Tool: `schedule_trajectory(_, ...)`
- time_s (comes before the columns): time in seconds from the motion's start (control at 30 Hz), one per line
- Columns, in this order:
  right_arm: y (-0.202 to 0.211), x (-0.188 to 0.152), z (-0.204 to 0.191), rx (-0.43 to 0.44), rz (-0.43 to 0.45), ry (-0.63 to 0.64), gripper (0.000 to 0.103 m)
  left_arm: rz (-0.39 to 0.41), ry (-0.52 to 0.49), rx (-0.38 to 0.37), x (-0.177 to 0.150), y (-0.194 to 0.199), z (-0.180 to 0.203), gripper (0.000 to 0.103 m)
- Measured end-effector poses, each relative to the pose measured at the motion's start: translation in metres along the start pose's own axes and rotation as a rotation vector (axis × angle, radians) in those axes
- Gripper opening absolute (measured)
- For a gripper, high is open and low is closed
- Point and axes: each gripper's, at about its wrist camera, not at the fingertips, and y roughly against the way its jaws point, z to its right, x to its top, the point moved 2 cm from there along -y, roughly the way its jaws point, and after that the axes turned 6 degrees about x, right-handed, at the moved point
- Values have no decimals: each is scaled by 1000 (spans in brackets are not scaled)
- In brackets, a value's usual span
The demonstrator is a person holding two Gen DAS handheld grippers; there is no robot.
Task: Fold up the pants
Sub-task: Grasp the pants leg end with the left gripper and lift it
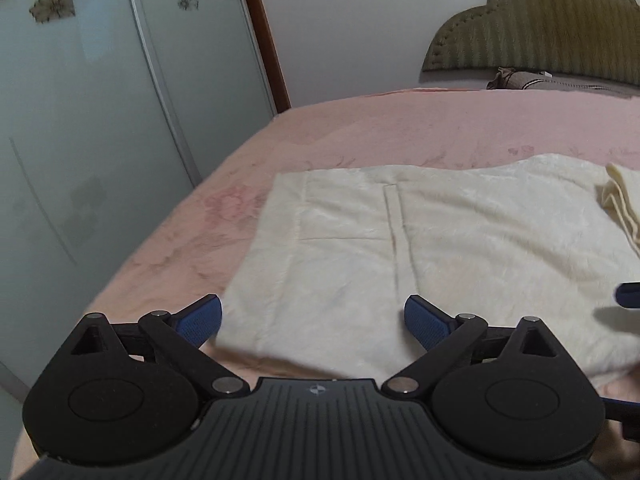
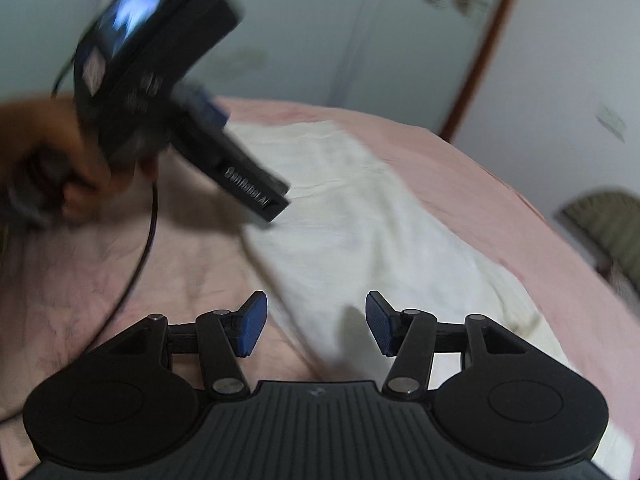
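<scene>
Lying flat on the pink floral bedspread (image 1: 360, 128), the cream fleecy pants (image 1: 400, 248) spread toward the padded olive headboard (image 1: 540, 28). The left gripper (image 1: 313, 322) hovers over their near edge, blue pads (image 1: 204, 318) released wide — the right gripper (image 2: 316, 324) likewise parted, grasping nothing.

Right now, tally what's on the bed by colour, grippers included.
Cream: 1, the fuzzy cream pants lying flat on the pink bedsheet.
Black with blue pads: 2, the left gripper and right gripper, both open, empty and above the pants.
Brown-grey: 1, a pillow by the olive padded headboard.
Total: 4
</scene>
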Motion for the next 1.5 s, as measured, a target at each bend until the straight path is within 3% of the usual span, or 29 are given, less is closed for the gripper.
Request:
schedule_trajectory(0.1,-16,6,-22,-50,-20,89,54,-8,46,25,-3,5,-20,100)
schedule_trajectory(0.17,-20,8,-29,-89,-14,138,54,-39,136,-11,-2,6,-40,100)
schedule_trajectory(0.23,-29,15,-37,-124,-16,192,54,-96,272,-107,-2,4,-63,99)
schedule_trajectory(0.4,-57,30,-60,-224,7,338,54,-243,603,-434,-9,-12,-99,99)
schedule_trajectory(0.53,-82,45,-67,-251,40,399,53,-343,754,-572,-17,-31,-102,100)
schedule_trajectory(0.67,-94,61,-55,-214,65,344,53,-378,896,-660,-20,-53,-101,102)
schedule_trajectory(0.8,-83,74,-25,-198,128,147,55,-374,1034,-705,-18,-76,-99,102)
schedule_trajectory(0.93,-72,76,-1,-89,107,24,57,-369,1110,-710,-6,-96,-94,102)
schedule_trajectory(0.97,-68,76,-1,-34,66,22,65,-357,1105,-709,-2,-100,-92,102)
schedule_trajectory(1.0,-65,76,-2,54,21,31,65,-360,1100,-706,0,-103,-91,102)
schedule_trajectory(1.07,-44,76,6,194,55,18,65,-364,1091,-702,4,-107,-88,101)
schedule_trajectory(1.13,-25,82,30,227,127,-95,65,-362,1071,-699,7,-111,-88,99)
schedule_trajectory(1.2,-23,88,58,196,182,-224,64,-361,1039,-679,10,-111,-85,92)
schedule_trajectory(1.23,-27,89,69,162,178,-260,64,-361,1018,-664,12,-111,-84,81)
schedule_trajectory(1.27,-35,87,77,125,151,-275,65,-369,997,-647,13,-111,-82,65)
schedule_trajectory(1.3,-47,83,82,90,103,-278,65,-381,978,-621,13,-114,-79,58)
schedule_trajectory(1.4,-87,66,84,37,-61,-258,65,-381,962,-567,5,-113,-81,24)
schedule_trajectory(1.5,-93,62,80,33,-56,-235,65,-353,929,-548,5,-109,-82,16)
